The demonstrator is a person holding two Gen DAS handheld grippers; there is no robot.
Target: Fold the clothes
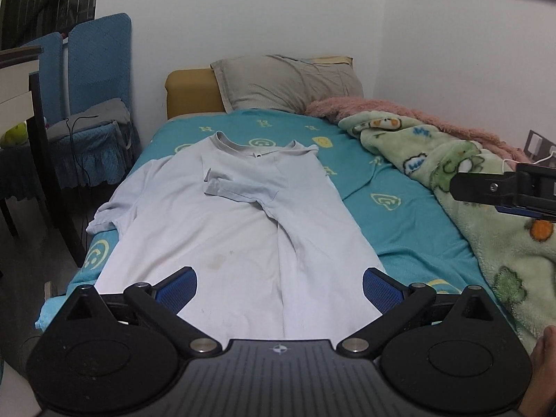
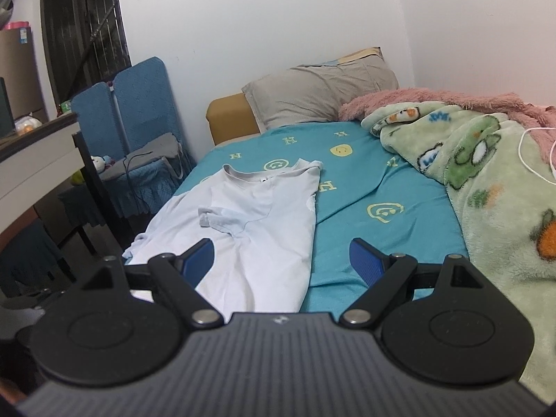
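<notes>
A pale blue T-shirt (image 1: 222, 222) lies spread on the teal bedsheet (image 1: 399, 222), collar toward the pillow. Its right side and sleeve (image 1: 243, 187) are folded inward over the chest; the left sleeve (image 1: 104, 219) hangs at the bed's left edge. My left gripper (image 1: 279, 285) is open over the shirt's hem, nothing between its blue pads. My right gripper (image 2: 281, 260) is open too, above the shirt's (image 2: 243, 222) right edge and the sheet (image 2: 382, 229). In the left wrist view, the side of the right gripper (image 1: 500, 187) shows over the blanket.
A green cartoon blanket (image 1: 486, 208) and pink fleece (image 1: 399, 111) cover the bed's right side. A grey pillow (image 1: 288, 83) rests at the head. Blue-covered chairs (image 1: 93, 104) and a desk (image 2: 38, 160) stand left of the bed. A bare foot (image 1: 542, 365) shows at lower right.
</notes>
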